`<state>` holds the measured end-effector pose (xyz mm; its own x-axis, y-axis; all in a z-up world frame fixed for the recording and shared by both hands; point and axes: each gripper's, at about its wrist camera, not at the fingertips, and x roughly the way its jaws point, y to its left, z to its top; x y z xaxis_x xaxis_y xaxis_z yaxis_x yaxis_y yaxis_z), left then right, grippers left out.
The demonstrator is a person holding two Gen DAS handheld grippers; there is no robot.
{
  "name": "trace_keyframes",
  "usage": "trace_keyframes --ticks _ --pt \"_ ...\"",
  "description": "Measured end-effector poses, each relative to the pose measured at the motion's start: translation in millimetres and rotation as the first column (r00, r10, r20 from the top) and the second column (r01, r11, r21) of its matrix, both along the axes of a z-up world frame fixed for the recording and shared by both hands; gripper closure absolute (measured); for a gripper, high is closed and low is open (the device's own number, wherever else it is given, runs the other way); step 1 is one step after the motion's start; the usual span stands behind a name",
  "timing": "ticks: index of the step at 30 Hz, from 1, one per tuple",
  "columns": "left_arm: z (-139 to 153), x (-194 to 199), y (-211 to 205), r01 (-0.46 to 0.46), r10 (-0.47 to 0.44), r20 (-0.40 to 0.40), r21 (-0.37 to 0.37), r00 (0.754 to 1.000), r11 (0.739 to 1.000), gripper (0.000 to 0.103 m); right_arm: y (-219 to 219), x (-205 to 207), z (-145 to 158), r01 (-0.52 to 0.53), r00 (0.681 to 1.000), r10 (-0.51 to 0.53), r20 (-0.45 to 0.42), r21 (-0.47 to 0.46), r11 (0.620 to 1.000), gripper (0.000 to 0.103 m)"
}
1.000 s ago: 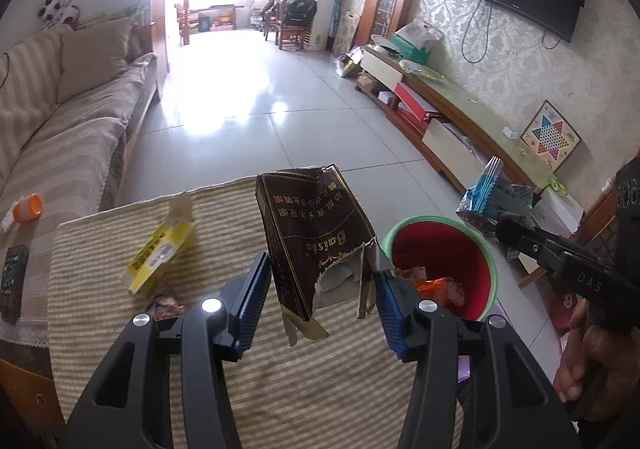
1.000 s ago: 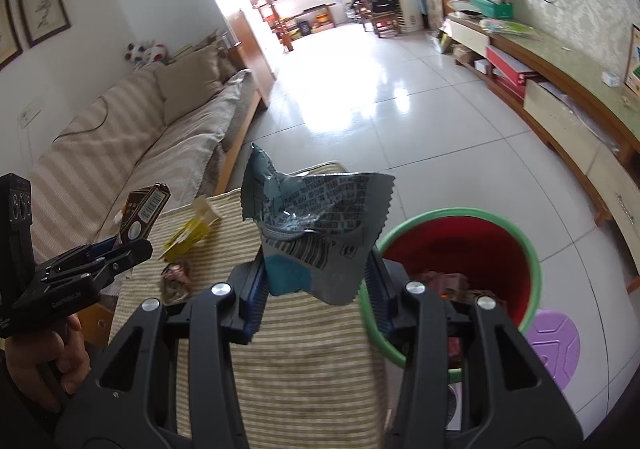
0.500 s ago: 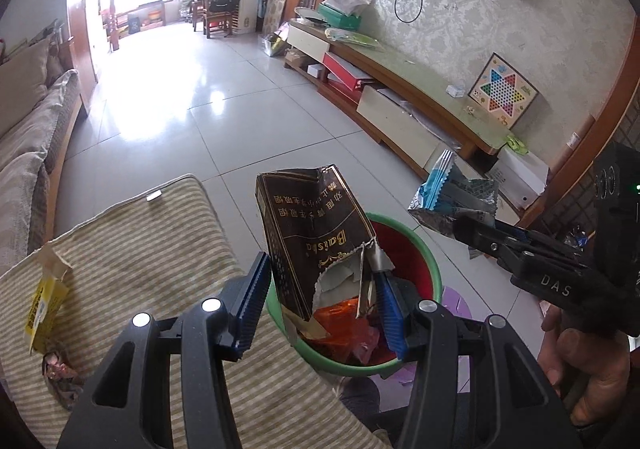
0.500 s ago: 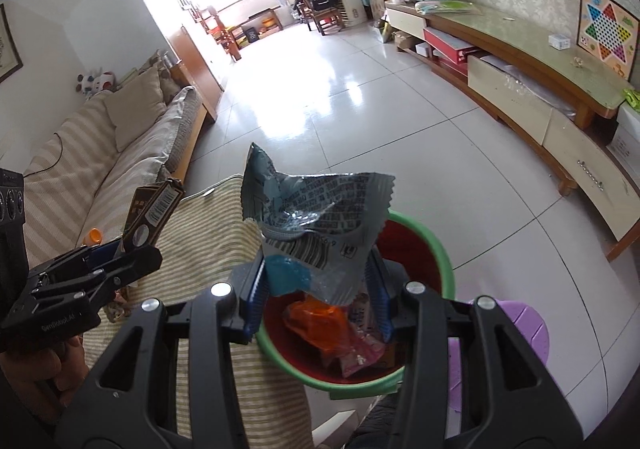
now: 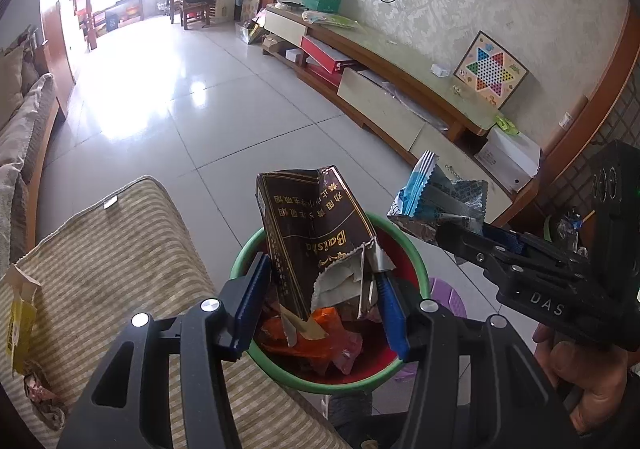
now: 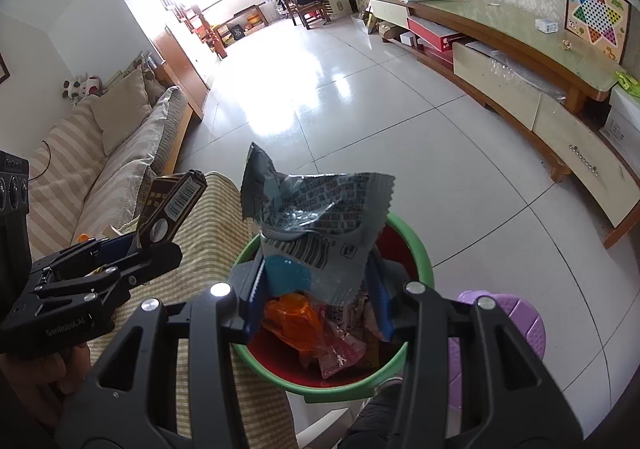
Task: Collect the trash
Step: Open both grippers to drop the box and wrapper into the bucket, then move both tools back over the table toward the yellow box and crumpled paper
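Over the bin (image 5: 240, 269), which has a green rim and red inside and stands on the tiled floor just beside the striped table (image 5: 120, 249), both grippers hang with trash in their jaws. The left gripper (image 5: 320, 301) has its jaws partly closed on a torn dark brown carton (image 5: 316, 233), which stands tilted with its ragged lower end above the bin's mouth; the right-hand blue pad presses the torn edge, while on the left-hand side I cannot quite tell from this angle whether the pad touches. The right gripper (image 6: 316, 289) pinches a crumpled grey and blue wrapper (image 6: 316, 217) between its blue pads, the jaws narrowed onto it, with the wrapper's upper part fanning out above them over the bin. From the left wrist view the right gripper shows at the right edge, held in a hand (image 5: 588, 369), with the wrapper at its tip near the bin's far rim.

Inside the bin lie an orange wrapper (image 6: 292, 313) and pinkish clear plastic (image 6: 340, 349). On the table, well apart from the bin, sits a yellow box (image 5: 18, 317) with a crumpled scrap (image 5: 40, 393) beside it. A purple stool (image 6: 512, 329) stands by the bin.
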<state>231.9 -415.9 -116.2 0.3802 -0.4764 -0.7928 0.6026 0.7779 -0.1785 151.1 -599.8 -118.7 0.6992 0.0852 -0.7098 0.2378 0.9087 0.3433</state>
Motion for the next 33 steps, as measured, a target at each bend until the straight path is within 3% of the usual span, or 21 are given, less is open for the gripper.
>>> trace_keyframes --ticks 7,9,11,12,16,23,29,33 --pt "-0.4 2.0 -2.3 -0.004 0.004 -0.004 -0.006 1.0 1.0 0.053 -2.8 2.6 -3.4 0.0 1.0 0.0 -0.007 0.001 1.0 0.058" --pt "1.2 2.5 0.2 -0.011 0.01 -0.003 -0.014 1.0 1.0 0.05 -2.3 3.1 -3.4 0.002 1.0 -0.002 -0.005 0.0 1.0 0.047" --pt "5.1 3.7 4.9 -0.021 0.021 0.006 -0.026 1.0 0.999 0.034 -0.2 4.7 -2.3 0.006 1.0 -0.006 -0.004 -0.013 1.0 0.022" --pt "8.2 3.0 8.5 -0.027 0.028 0.015 -0.037 1.0 0.999 0.029 0.8 4.3 -1.3 0.011 1.0 -0.011 -0.001 -0.024 1.0 0.017" --pt "16.5 2.3 20.1 -0.048 0.05 0.03 -0.044 0.998 0.998 0.026 5.2 2.6 2.2 0.02 1.0 -0.02 0.005 -0.038 0.999 0.006" --pt "27.9 -5.9 63.6 -0.119 0.121 0.051 -0.047 0.991 0.992 0.016 22.9 -0.6 13.8 0.01 1.0 -0.01 0.007 -0.055 0.998 0.005" --pt "35.7 -20.3 124.8 -0.207 0.209 0.074 -0.038 0.975 0.978 0.008 70.1 -1.4 26.0 -0.067 0.998 0.067 0.007 -0.084 0.994 0.005" --pt "38.0 -25.4 168.6 -0.263 0.264 0.086 -0.016 0.961 0.965 0.008 108.8 -0.3 31.3 -0.122 0.992 0.123 0.006 -0.09 0.988 0.005"
